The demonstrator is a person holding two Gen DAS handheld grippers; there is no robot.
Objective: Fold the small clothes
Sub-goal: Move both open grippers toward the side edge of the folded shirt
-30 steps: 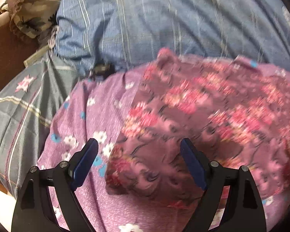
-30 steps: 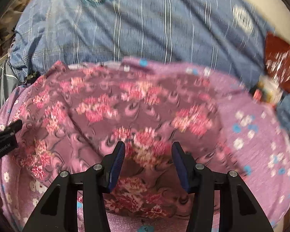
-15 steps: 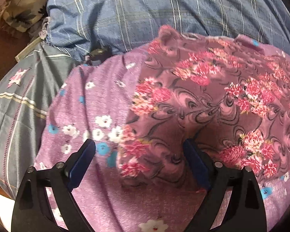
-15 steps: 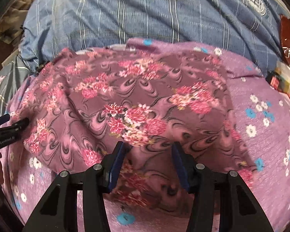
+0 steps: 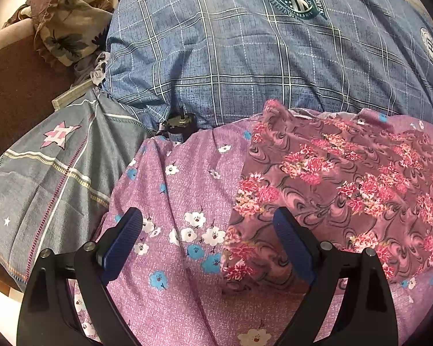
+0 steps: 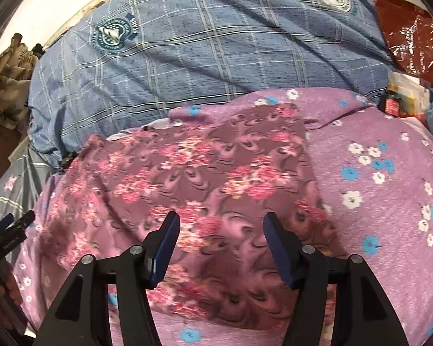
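A small mauve garment with pink flower clusters [image 5: 346, 184] lies flat on a purple sheet with white and blue flowers [image 5: 182, 201]. It also shows in the right wrist view [image 6: 205, 178], folded into a rough rectangle. My left gripper [image 5: 207, 230] is open and empty, hovering over the garment's left edge. My right gripper [image 6: 220, 230] is open and empty, above the garment's near part. The left gripper's tip [image 6: 8, 230] shows at the left edge of the right wrist view.
A blue plaid pillow [image 5: 259, 57] lies behind the garment. A grey striped cloth with a star [image 5: 52, 173] and a brown leaf-print cloth [image 5: 69, 26] lie at left. A small dark object [image 5: 177, 124] sits by the pillow. A red foil packet [image 6: 410, 34] and small boxes [image 6: 404, 98] lie at far right.
Both grippers have pulled back and up from the garment, so more pillow shows. The right jaws have opened wider. The garment lies flatter and still.
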